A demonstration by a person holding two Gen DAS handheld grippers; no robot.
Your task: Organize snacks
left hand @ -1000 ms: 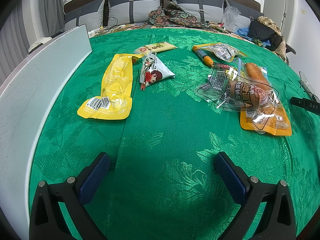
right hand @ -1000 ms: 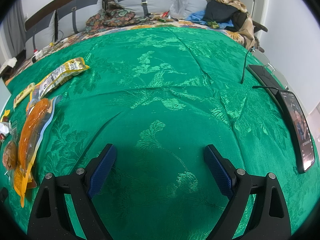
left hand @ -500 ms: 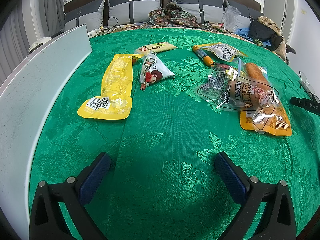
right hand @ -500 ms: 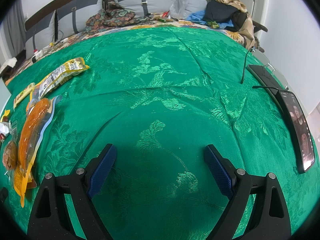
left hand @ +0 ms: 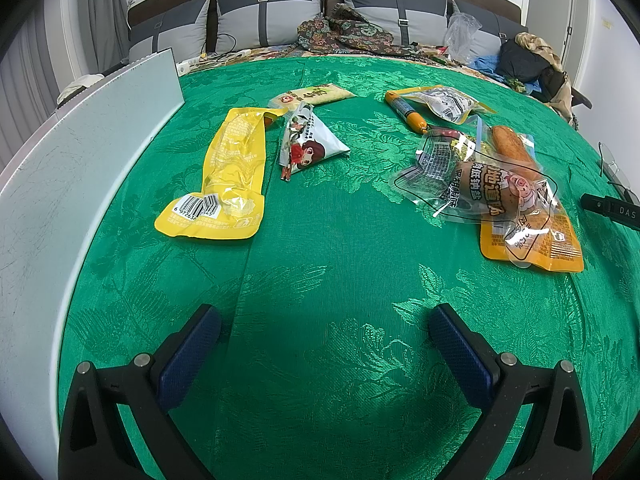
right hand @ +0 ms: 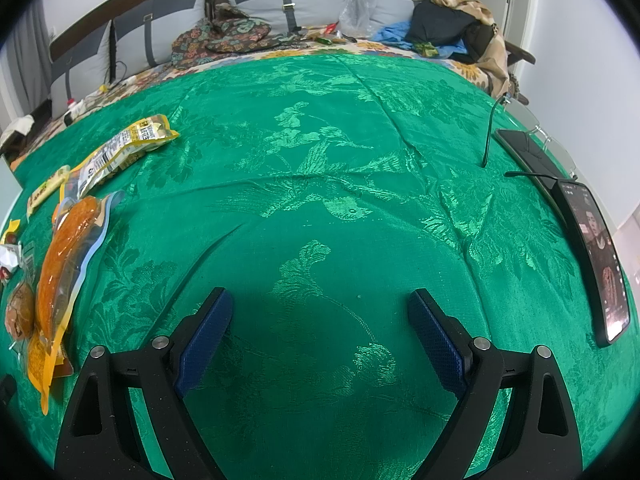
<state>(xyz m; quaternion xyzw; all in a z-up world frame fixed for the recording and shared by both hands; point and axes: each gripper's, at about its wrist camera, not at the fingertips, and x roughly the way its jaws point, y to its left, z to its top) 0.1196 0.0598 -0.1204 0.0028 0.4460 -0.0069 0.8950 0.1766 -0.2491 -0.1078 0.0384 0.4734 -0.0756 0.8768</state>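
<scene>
Orange sausage pack [left hand: 532, 240] lies partly hidden under clear pouch [left hand: 476, 188].

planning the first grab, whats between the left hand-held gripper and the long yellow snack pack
Nothing but bare green cloth. In the left wrist view, the open left hand-held gripper has a clear stretch up to the long yellow snack pack.

Seven snack packets [left hand: 230, 172] on one green cloth [left hand: 320, 264]; two phones [right hand: 596, 256]; four grey pillows [left hand: 268, 16].
</scene>
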